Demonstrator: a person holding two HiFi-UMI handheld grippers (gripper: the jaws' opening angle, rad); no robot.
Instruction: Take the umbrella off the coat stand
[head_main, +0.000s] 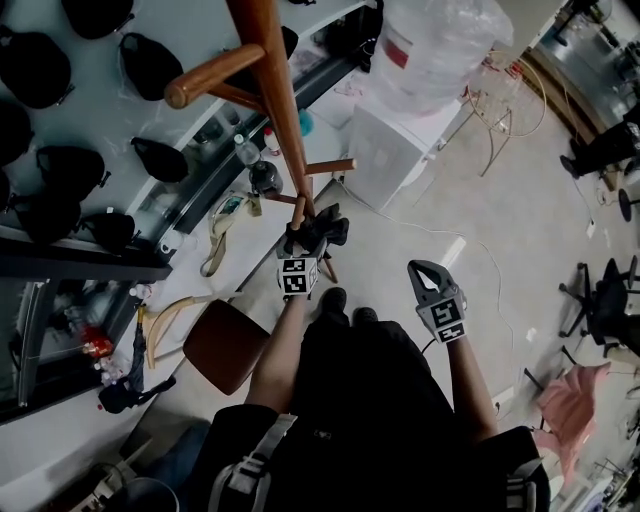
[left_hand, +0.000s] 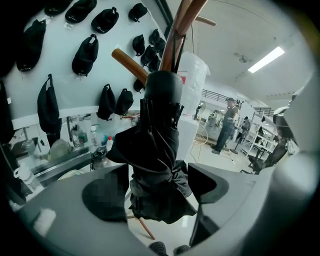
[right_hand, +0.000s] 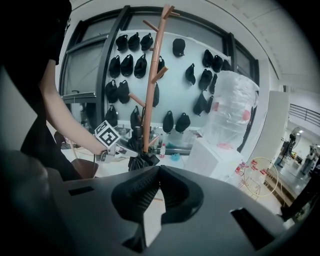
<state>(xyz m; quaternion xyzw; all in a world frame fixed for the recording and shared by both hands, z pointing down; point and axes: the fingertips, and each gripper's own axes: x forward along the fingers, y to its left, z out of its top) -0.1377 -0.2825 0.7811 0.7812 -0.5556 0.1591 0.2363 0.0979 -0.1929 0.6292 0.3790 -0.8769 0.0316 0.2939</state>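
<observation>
head view, floor: pale smooth floor (head_main: 520, 200) with a thin white cable lying across it; black wheeled office chairs (head_main: 605, 300) at the far right.
room: white wall panel (left_hand: 65, 95) hung with rows of black fabric caps (left_hand: 85, 55); long ceiling lights; a standing person (left_hand: 226, 125) well off in the open hall.
ledge: cluttered ledge (left_hand: 55, 167) under the wall, full of small items too small to name.
containers: clear plastic bottle (head_main: 246, 152) upright on the ledge, contents cannot be told. big crinkled clear plastic bag (head_main: 440, 50) sits on a white box cabinet (head_main: 385, 150); a red patch shows on it.
coat stand: reddish-brown wooden coat stand (head_main: 283, 110), round smooth pole, rounded pegs angled upward.
umbrella: black folded fabric umbrella (left_hand: 157, 165), creased and bundled, hard rounded black top; hangs against the pole, below a peg.
left gripper (left_hand: 152, 172): grey jaws spread wide, one on each side of the umbrella's bundle, not pinching it.
right gripper (right_hand: 159, 170): ribbed dark pads pressed together, nothing between them; well apart from the stand.
stool: brown rounded seat (head_main: 225, 345) beside the person's left arm.
</observation>
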